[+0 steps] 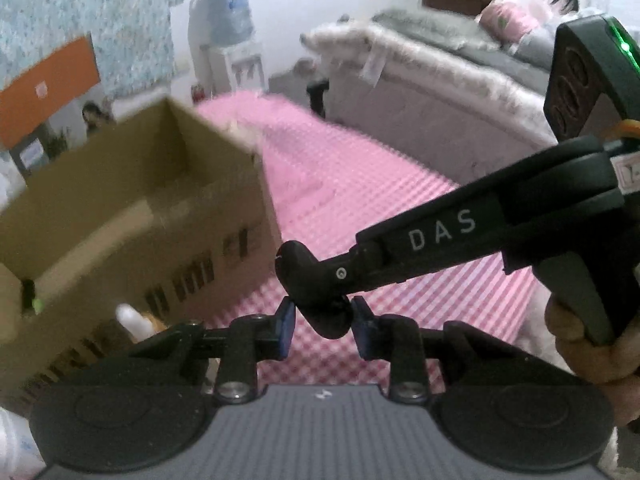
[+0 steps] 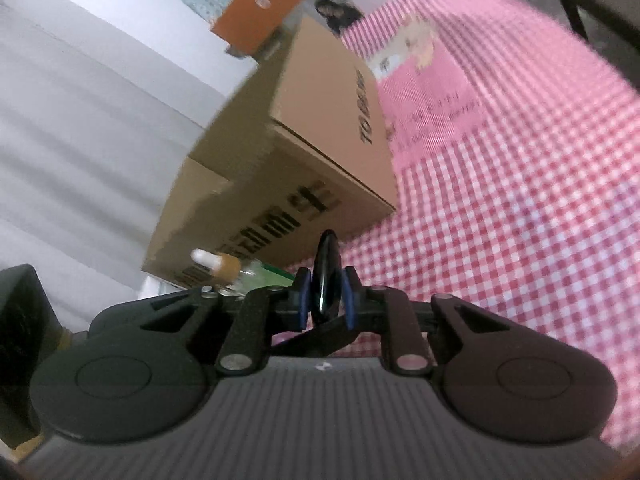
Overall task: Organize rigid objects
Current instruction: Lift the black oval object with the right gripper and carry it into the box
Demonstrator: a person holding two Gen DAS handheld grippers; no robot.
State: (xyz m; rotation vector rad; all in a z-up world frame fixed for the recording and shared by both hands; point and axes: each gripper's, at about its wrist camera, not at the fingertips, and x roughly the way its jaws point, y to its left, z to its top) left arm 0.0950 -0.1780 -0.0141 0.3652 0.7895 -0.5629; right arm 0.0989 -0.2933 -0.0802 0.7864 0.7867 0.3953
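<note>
Two grippers: your right gripper (image 2: 324, 298) is clamped on a flat black object (image 2: 326, 276); your left gripper (image 1: 323, 326) fingers sit apart, cardboard box (image 1: 132, 216) at frame left.

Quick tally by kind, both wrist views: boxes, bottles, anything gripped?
Cardboard box: 1
Dropper bottle: 1
Black item in the right gripper: 1
Total: 3

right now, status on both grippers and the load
Right gripper shut on black object. Left gripper flanks it, contact unclear. Box open, left of grippers. Dropper bottle beside box.
</note>
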